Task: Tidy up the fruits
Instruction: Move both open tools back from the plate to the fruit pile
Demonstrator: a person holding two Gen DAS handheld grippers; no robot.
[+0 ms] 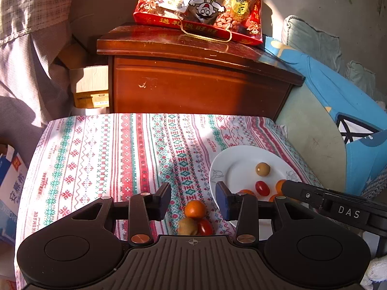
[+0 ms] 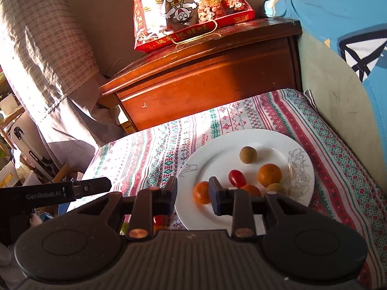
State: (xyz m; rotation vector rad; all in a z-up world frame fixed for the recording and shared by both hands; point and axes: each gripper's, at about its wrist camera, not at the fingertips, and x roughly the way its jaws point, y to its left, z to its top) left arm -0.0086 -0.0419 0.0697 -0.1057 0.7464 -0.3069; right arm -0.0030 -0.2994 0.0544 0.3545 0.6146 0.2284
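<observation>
A white plate [image 2: 266, 142] sits on the patterned cloth at the right. On it lie a brown longan [image 2: 248, 154], a red cherry tomato [image 2: 237, 178], several small oranges [image 2: 269, 175] and a greenish fruit [image 2: 275, 188]. My left gripper [image 1: 193, 199] is open and empty above a small orange [image 1: 195, 209], a brown longan [image 1: 187, 226] and a red cherry tomato [image 1: 205, 227] lying on the cloth left of the plate [image 1: 232, 166]. My right gripper [image 2: 192, 191] is open and empty over the plate's near left edge, next to an orange [image 2: 201, 192].
A dark wooden nightstand [image 1: 193, 84] stands behind the cloth-covered table [image 1: 108, 149], with a red snack bag [image 1: 200, 7] on top. A bed with blue bedding [image 1: 338, 96] is at the right. Curtains and boxes [image 1: 9, 181] are at the left.
</observation>
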